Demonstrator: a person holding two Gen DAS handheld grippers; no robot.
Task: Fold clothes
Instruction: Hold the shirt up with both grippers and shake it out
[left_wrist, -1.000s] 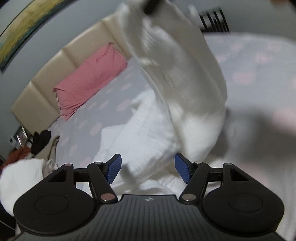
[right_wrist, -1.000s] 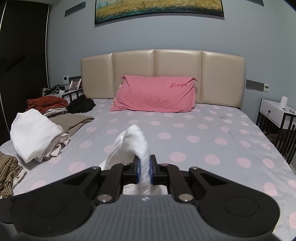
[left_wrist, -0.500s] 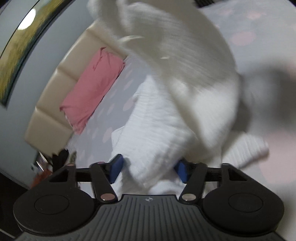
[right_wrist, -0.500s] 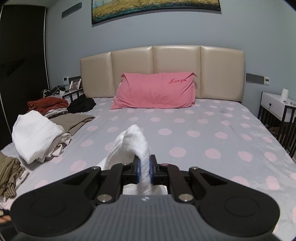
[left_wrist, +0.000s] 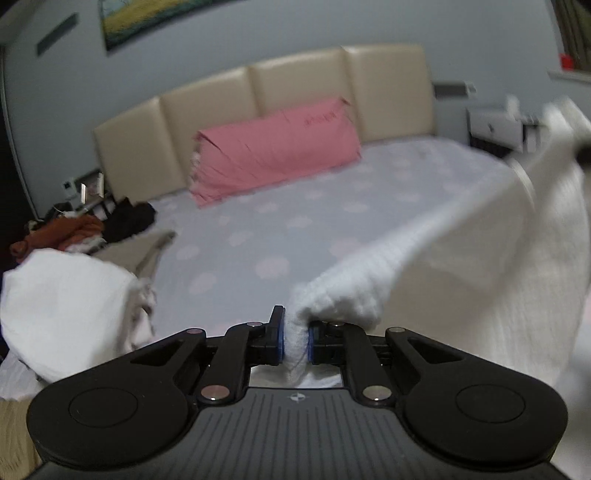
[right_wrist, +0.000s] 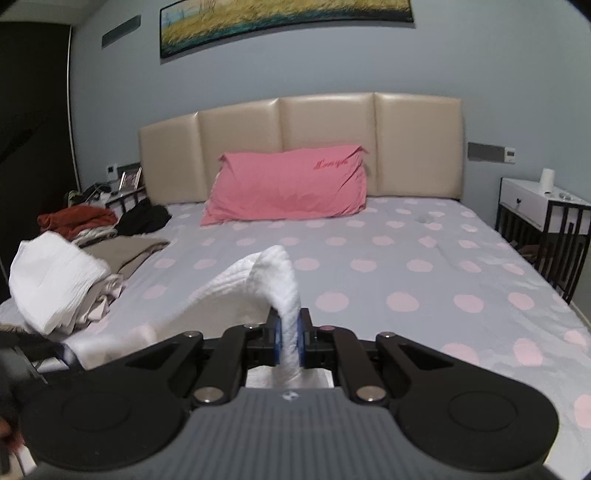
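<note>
A white ribbed knit garment (left_wrist: 461, 266) hangs stretched between both grippers above the bed. In the left wrist view my left gripper (left_wrist: 295, 341) is shut on one bunched edge, and the cloth runs up and to the right, where the picture is blurred. In the right wrist view my right gripper (right_wrist: 290, 341) is shut on another edge of the white garment (right_wrist: 258, 280), which arches over the fingers and trails down to the left. The lower part of the garment is hidden behind the gripper bodies.
The bed (right_wrist: 406, 266) has a grey sheet with pink dots, a pink pillow (right_wrist: 288, 182) and a beige headboard (right_wrist: 295, 136). A pile of clothes (right_wrist: 62, 280) lies along its left side. A white nightstand (right_wrist: 543, 206) stands at the right.
My left gripper was open under the hanging garment and has now shut on its edge and swung level toward the headboard. The right gripper stayed shut on the cloth and rose a little.
</note>
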